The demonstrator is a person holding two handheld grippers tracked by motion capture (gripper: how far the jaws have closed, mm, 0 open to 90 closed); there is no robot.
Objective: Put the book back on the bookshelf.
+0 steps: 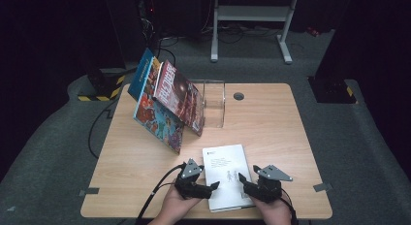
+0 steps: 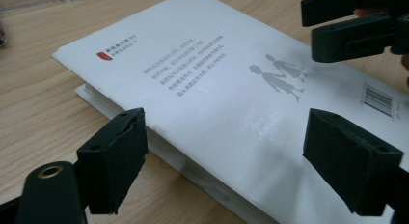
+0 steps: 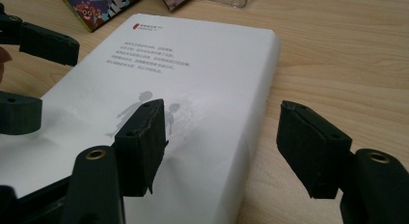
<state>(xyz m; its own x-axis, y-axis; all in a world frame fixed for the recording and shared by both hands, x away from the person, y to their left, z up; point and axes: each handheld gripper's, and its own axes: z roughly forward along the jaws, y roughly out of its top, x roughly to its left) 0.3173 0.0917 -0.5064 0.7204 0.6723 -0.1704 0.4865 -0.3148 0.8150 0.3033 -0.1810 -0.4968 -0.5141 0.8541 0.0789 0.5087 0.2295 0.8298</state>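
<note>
A white book (image 1: pixel 227 175) lies flat on the worktop (image 1: pixel 271 123), near the edge closest to the person, at about 6 o'clock. The left gripper (image 1: pixel 209 188) sits at its 9 o'clock side. Its jaws are apart, one over the cover and one past the edge, not pinching. The right gripper (image 1: pixel 244 184) sits at the 3 o'clock side, jaws apart too, around the spine edge. The book looks thick, stiff and a bit heavy. Its cover looks smooth and may slip. I think the long side edges are the best place to grab. Colourful books (image 1: pixel 165 101) lean at 11 o'clock.
</note>
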